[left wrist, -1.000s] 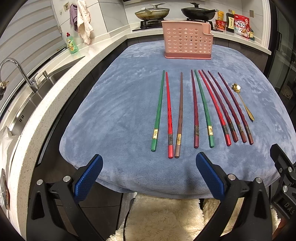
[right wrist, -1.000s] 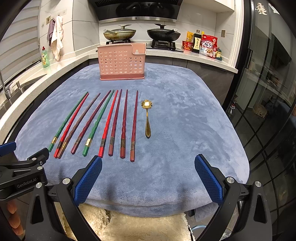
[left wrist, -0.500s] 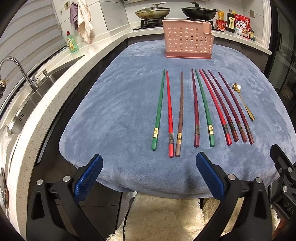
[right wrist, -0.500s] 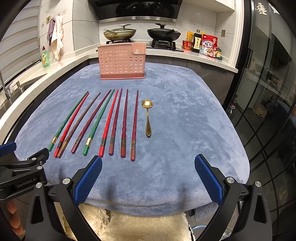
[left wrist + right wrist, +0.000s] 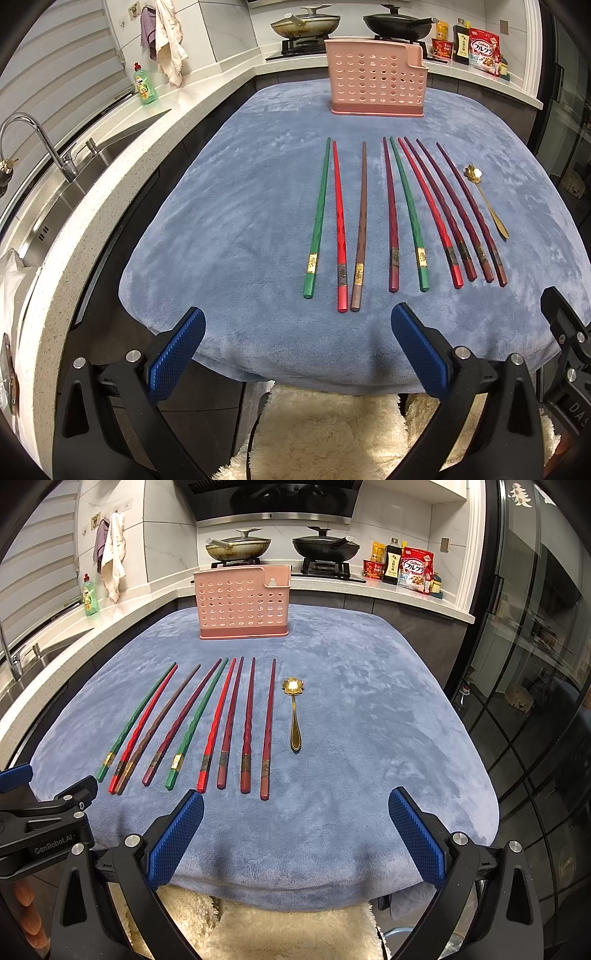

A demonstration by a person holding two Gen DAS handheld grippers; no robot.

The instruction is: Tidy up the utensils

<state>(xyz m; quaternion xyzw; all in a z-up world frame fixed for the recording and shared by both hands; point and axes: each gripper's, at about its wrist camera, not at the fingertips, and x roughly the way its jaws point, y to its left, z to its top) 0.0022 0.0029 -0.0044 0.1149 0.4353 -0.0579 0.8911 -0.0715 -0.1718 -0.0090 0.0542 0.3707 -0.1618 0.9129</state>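
Nine chopsticks [image 5: 391, 218] laid side by side on the blue cloth [image 5: 240, 229] in front of the pink utensil holder [image 5: 376, 85], long axes running toward it, tapered tips nearest it and banded butt ends nearest the grippers; just right of the row, a gold spoon [image 5: 294, 712], flower-shaped bowl toward the holder, handle pointing back. Left gripper [image 5: 295, 350] and right gripper [image 5: 295, 834] both spread wide and empty, hanging at the cloth's near edge, clear of every butt end.
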